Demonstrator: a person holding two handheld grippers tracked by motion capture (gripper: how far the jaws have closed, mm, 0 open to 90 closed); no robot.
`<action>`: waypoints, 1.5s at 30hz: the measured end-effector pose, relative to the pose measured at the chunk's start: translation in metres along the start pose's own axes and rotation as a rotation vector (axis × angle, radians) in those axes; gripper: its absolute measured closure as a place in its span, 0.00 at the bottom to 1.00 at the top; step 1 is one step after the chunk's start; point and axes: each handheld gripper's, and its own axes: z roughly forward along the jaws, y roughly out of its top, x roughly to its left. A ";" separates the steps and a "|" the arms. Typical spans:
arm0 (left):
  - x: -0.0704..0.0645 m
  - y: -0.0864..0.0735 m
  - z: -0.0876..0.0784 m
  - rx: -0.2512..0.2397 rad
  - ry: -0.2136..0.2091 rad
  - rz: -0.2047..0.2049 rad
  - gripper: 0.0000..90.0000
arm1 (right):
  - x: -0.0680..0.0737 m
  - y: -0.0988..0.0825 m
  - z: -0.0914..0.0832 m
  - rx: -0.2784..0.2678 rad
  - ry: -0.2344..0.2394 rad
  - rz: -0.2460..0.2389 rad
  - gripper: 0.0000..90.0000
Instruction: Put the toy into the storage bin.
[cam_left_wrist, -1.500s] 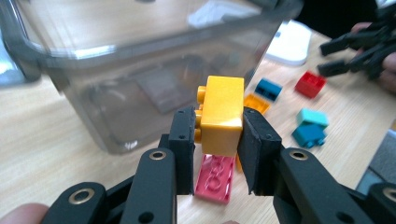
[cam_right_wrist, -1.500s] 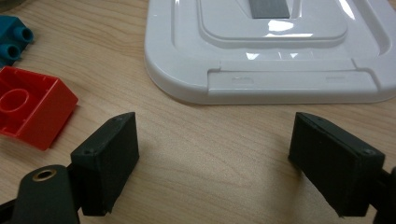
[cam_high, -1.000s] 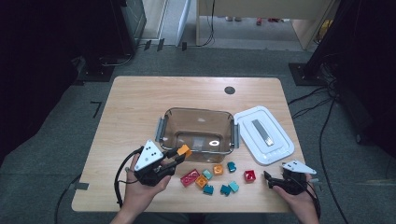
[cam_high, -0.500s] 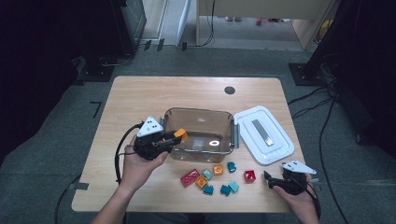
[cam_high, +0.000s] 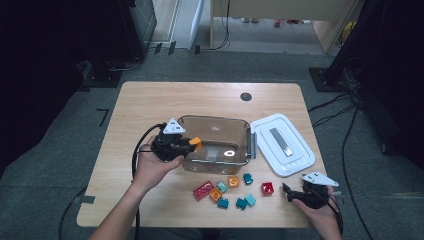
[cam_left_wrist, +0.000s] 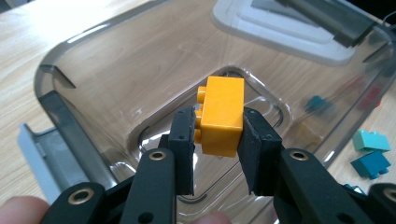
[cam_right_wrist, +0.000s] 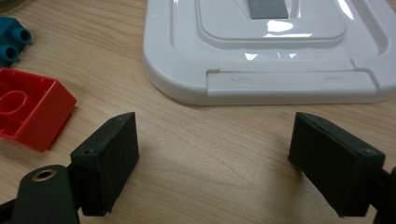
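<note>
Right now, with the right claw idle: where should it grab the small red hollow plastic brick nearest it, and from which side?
Probably across the two flat outer walls of the small red hollow plastic brick, coming from the right claw's own side, low over the wooden table. The brick lies with its hollow side up, so its upright walls give the pads parallel faces. The open jaws look wide enough to straddle it.

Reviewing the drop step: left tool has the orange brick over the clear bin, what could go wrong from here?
1. The left tool pinches the orange brick only at its lower part; it could twist out early.
2. It hangs near the clear bin's left wall; a release here might clip the rim.
3. The bin is hard and bare; the brick may bounce.
</note>
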 end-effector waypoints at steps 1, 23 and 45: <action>0.000 0.000 0.000 0.000 0.000 0.000 0.77 | 0.000 0.000 0.000 0.000 0.000 0.000 0.17; 0.001 0.008 0.009 0.015 -0.010 -0.007 0.41 | 0.000 0.000 0.000 0.001 0.000 0.001 0.17; -0.021 -0.036 -0.038 -0.230 -0.075 0.007 0.15 | 0.000 0.000 0.000 0.003 0.000 -0.001 0.16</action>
